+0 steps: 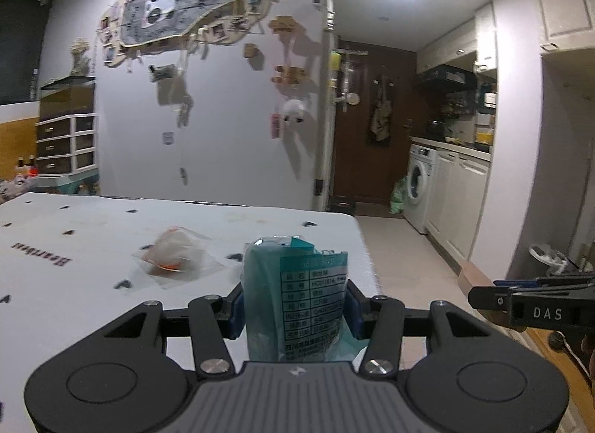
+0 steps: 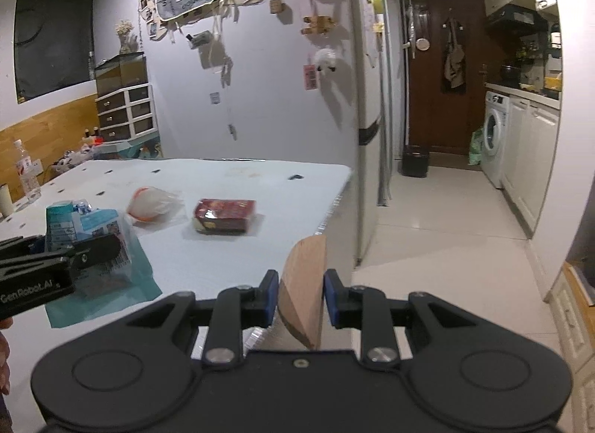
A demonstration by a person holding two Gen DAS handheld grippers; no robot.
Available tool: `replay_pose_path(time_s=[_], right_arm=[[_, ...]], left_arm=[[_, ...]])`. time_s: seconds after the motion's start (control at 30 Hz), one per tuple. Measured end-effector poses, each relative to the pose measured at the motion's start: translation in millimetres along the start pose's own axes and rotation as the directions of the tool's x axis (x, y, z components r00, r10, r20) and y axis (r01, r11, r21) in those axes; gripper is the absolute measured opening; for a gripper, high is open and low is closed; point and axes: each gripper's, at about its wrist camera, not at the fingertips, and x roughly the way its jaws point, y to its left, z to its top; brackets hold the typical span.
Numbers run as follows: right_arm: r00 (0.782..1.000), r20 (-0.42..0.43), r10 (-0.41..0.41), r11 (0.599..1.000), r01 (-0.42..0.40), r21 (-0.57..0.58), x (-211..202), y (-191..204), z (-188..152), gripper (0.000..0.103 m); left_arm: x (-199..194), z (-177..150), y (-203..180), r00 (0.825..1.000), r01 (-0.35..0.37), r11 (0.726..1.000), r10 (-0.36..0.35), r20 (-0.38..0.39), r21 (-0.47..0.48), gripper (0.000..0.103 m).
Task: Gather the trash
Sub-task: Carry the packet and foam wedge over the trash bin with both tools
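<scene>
Teal plastic wrapper [image 1: 297, 295], printed with a white label table, stands upright between the blue pads [image 1: 235, 312] of your left gripper [image 1: 295, 312], pinched from both sides above the white table [image 1: 74, 239]. From your right wrist view, that same wrapper [image 2: 87, 236] trails a flat teal flap down toward the tabletop, with the left gripper [image 2: 95, 252] reaching in from the left edge.

Your right gripper [image 2: 300, 297] has a curved brown cardboard piece [image 2: 303, 295] standing on edge between its blue pads; the left pad appears to touch it, while a narrow gap shows on the right, so you cannot tell whether the jaws truly clamp it. It is off the table's near right corner, over the pale floor.

Further back on the table [image 2: 223, 258] lie a crumpled clear bag with orange trim [image 2: 150, 206] and, just to its right, a dark red packet [image 2: 225, 215]. A clear water bottle [image 2: 26, 169] stands at the far left edge. Beyond, a washing machine [image 2: 496, 137] sits by the kitchen cabinets.
</scene>
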Motion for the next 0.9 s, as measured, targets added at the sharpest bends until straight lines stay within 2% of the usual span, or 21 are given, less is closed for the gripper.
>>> replay_pose_path(time_s=[0.2,0.43,0.63,0.9], right_arm=[[0.999,-0.002,-0.041,0.999,0.041,0.010,-20.9,-34.9,-11.4,0.027],[0.995,-0.036,-0.089,0.995,0.090,0.033,-32.4,-80.5,-30.9,0.027],[0.987,-0.092,-0.130,0.989,0.136,0.062,-33.4,-122.9,-54.5,0.027],[0.969,-0.179,-0.169,0.977,0.189,0.102,-22.9,-172.8,-90.1,0.027]], left_arm=[[3.3,-4.6,-42.8,0.998,0.061,0.997,-0.061,-0.013,0.043,0.051],[19.6,-17.4,-103.4,0.987,0.156,0.982,-0.150,-0.062,0.104,0.051],[49.4,-36.0,-155.9,0.967,0.230,0.958,-0.205,-0.155,0.170,0.051],[91.3,-69.2,-200.8,0.931,0.297,0.936,-0.240,-0.274,0.187,0.051]])
